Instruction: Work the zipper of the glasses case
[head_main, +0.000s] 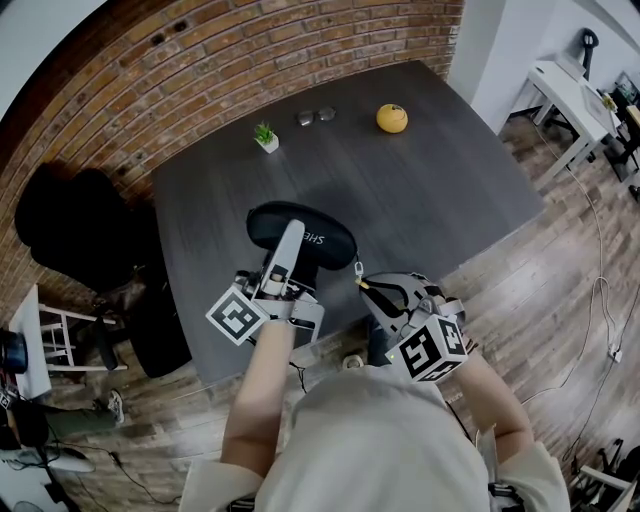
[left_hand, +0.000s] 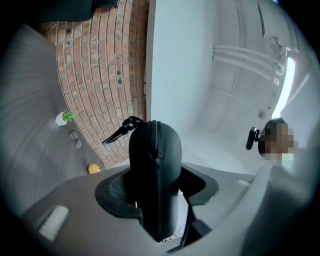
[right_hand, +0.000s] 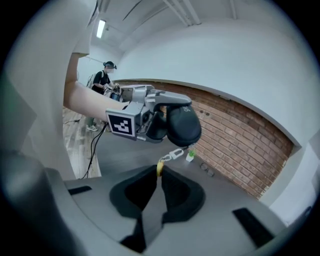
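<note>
Head view: one black glasses case hangs above the near edge of the dark table. The left gripper is clamped across it, covering part of its white print. The right gripper pinches one yellow pull tab at the case's end. Farther back sit one potted plant, one pair of glasses and one yellow fruit.

Left gripper view: the jaws are closed on the case, which stands upright with its zipper facing the camera and its lower end hidden. A dark piece at its top is too dim to identify.

Right gripper view: the jaws are tight on the tab. Only here does a metal clip show, joining the tab to the case.
</note>
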